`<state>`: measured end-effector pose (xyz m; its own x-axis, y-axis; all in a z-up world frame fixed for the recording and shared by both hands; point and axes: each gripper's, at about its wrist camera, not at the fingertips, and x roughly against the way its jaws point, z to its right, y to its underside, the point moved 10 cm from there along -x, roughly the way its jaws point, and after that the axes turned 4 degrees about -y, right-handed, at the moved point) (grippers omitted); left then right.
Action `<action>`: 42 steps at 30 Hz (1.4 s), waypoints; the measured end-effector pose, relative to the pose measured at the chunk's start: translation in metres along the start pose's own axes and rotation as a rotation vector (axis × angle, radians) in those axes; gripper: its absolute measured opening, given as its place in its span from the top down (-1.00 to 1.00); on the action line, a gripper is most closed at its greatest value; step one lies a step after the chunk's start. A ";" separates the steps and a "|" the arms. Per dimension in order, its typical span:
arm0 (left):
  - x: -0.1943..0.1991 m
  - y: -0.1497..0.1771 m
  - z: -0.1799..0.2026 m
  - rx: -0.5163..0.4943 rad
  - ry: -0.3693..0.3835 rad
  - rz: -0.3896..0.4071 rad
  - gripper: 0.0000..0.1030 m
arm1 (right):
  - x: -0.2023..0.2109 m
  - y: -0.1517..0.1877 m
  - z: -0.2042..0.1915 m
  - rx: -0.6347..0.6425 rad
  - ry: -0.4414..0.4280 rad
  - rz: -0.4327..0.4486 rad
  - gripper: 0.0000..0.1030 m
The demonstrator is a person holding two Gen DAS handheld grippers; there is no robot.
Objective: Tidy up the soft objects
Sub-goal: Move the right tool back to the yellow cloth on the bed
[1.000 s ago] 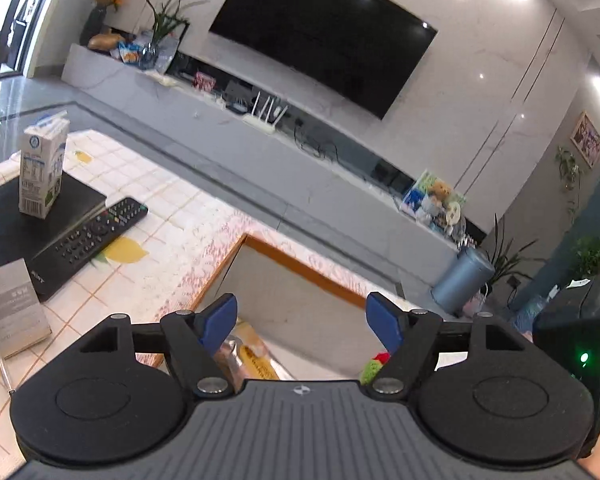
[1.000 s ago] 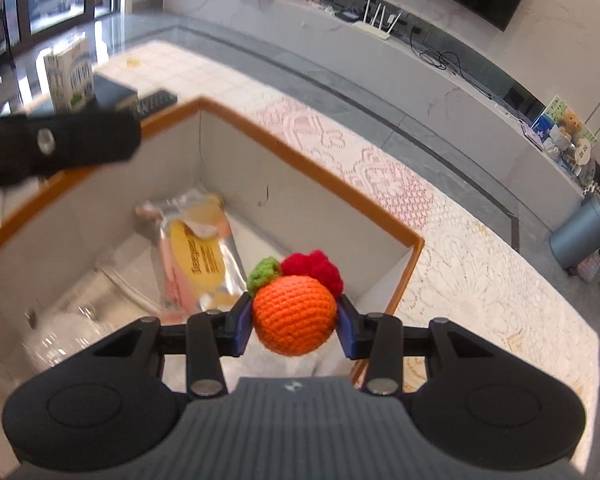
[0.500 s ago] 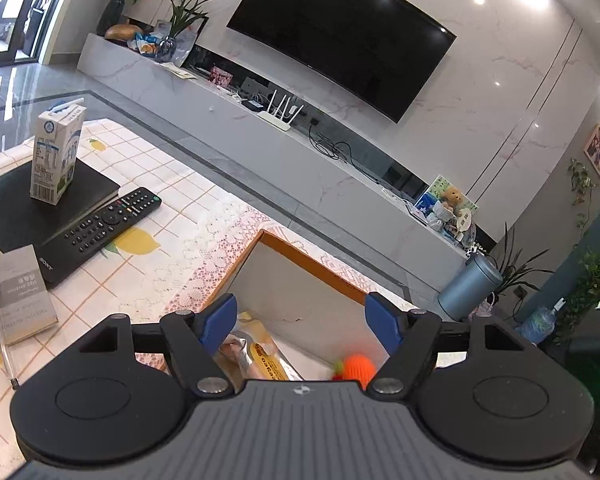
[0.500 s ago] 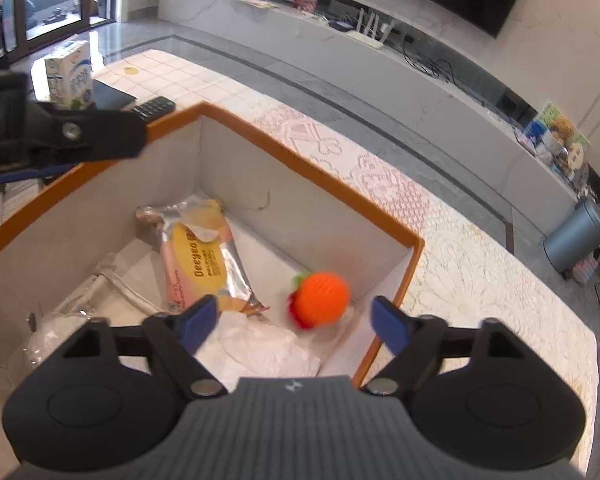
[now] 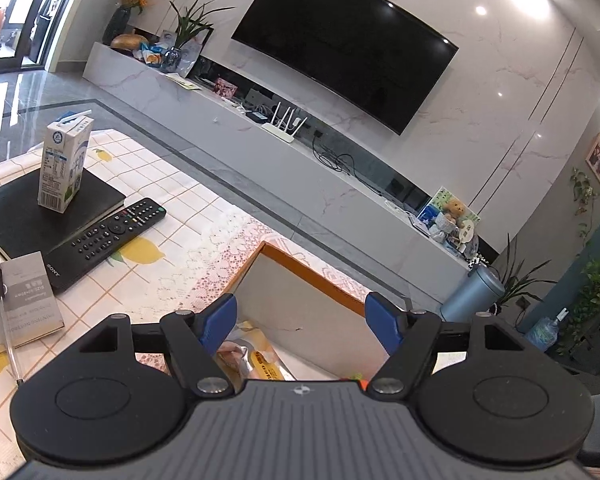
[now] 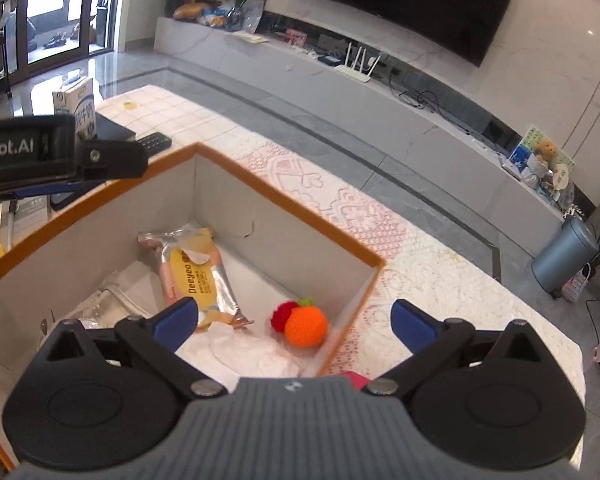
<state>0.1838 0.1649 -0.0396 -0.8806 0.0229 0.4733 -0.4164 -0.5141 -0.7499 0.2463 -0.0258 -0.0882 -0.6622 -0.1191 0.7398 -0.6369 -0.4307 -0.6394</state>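
Left wrist view: the left gripper (image 5: 301,318) hangs over the box (image 5: 316,276), jaws wide apart and empty; a snack pack (image 5: 256,354) lies below them.

Right wrist view: the right gripper (image 6: 294,320) has its jaws opening, gripping nothing. The crochet orange (image 6: 305,326) lies below between them, in the box's (image 6: 284,204) corner, just right of the snack pack (image 6: 198,276) and tissue (image 6: 244,350).
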 end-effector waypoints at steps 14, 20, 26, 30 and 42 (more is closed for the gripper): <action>0.023 -0.006 0.036 -0.054 0.094 0.039 -0.66 | 0.108 0.009 0.088 -0.122 0.163 0.102 -0.95; 0.036 0.007 0.073 -0.153 0.154 0.046 -0.66 | 0.153 0.067 0.141 -0.096 0.287 0.045 -0.95; 0.041 0.034 0.110 -0.223 0.216 0.002 -0.67 | 0.191 0.129 0.217 -0.287 0.348 0.024 -0.95; 0.044 0.058 0.132 -0.293 0.227 -0.045 -0.67 | 0.210 0.168 0.259 -0.367 0.402 0.051 -0.95; 0.040 0.095 0.182 -0.350 0.244 -0.128 -0.67 | 0.200 0.253 0.339 -0.746 0.433 0.062 -0.95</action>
<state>0.1502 -0.0391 -0.0080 -0.8272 0.2904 0.4811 -0.5399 -0.1735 -0.8236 0.0870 -0.4620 -0.0310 -0.7000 0.2934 0.6511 -0.5867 0.2836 -0.7586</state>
